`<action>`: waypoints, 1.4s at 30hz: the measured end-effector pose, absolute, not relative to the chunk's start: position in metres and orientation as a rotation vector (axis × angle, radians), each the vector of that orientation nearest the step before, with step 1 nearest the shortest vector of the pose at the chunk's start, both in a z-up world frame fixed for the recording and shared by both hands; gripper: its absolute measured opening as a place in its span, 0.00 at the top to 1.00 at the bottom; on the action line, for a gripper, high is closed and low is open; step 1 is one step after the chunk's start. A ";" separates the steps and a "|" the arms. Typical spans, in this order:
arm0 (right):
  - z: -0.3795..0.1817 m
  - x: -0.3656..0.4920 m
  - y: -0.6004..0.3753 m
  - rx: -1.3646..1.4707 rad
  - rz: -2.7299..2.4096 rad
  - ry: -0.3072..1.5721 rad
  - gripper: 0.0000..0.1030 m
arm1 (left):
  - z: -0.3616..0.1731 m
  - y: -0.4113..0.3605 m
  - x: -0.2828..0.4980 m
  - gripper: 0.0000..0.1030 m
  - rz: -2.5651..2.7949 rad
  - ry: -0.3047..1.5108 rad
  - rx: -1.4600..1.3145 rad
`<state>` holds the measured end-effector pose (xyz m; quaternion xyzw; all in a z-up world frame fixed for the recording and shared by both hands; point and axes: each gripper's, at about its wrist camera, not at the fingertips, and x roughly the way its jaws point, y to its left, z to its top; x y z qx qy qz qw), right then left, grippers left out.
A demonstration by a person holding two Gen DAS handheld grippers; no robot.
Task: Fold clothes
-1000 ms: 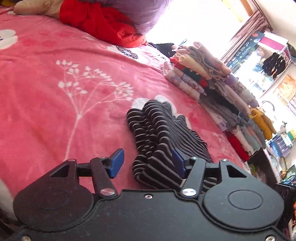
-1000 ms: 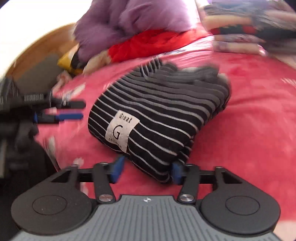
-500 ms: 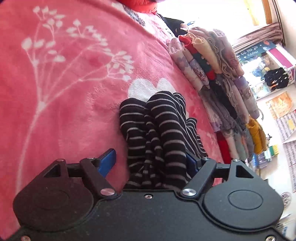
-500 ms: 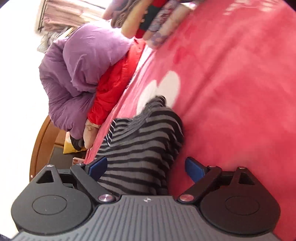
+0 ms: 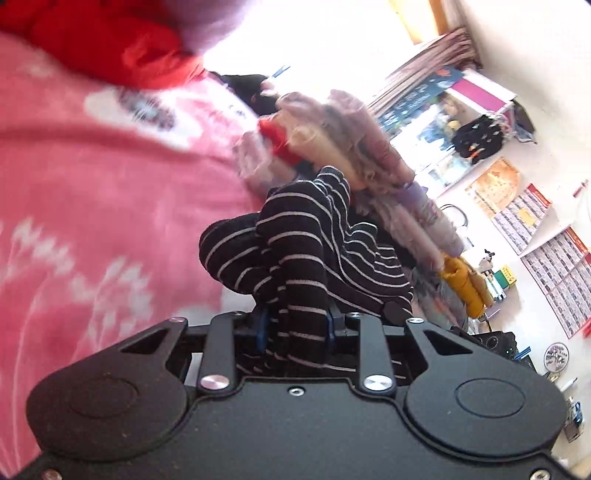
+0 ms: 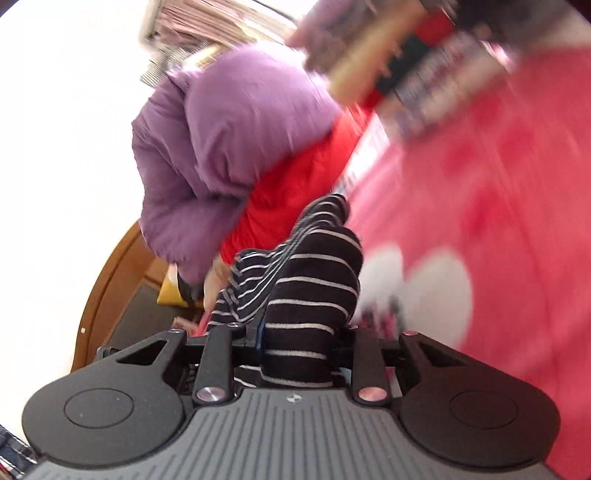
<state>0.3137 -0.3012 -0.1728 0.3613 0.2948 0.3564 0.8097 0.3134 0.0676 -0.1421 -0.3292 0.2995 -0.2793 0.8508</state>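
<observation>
Black folded garment with thin white stripes (image 5: 306, 251): clamped at opposite ends by left gripper (image 5: 295, 326) and right gripper (image 6: 301, 332), whose fingers have just closed on it. It hangs bunched over the pink blanketed bed (image 5: 92, 206); the stack of folded clothes (image 5: 369, 158) lies just beyond, nearer the left.

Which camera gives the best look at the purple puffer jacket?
The right wrist view: the purple puffer jacket fills its upper left, lying over a red garment. The left wrist view shows only a blurred lilac patch at the top edge.
</observation>
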 end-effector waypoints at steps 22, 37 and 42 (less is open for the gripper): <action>-0.167 0.407 -0.261 0.386 0.508 0.572 0.39 | -0.142 0.062 0.376 0.39 -0.396 0.558 -0.447; -0.168 0.403 -0.267 0.438 0.561 0.528 0.70 | -0.147 0.051 0.373 0.84 -0.473 0.550 -0.412; -0.162 0.387 -0.276 0.504 0.633 0.496 0.73 | -0.135 0.055 0.338 0.85 -0.560 0.514 -0.429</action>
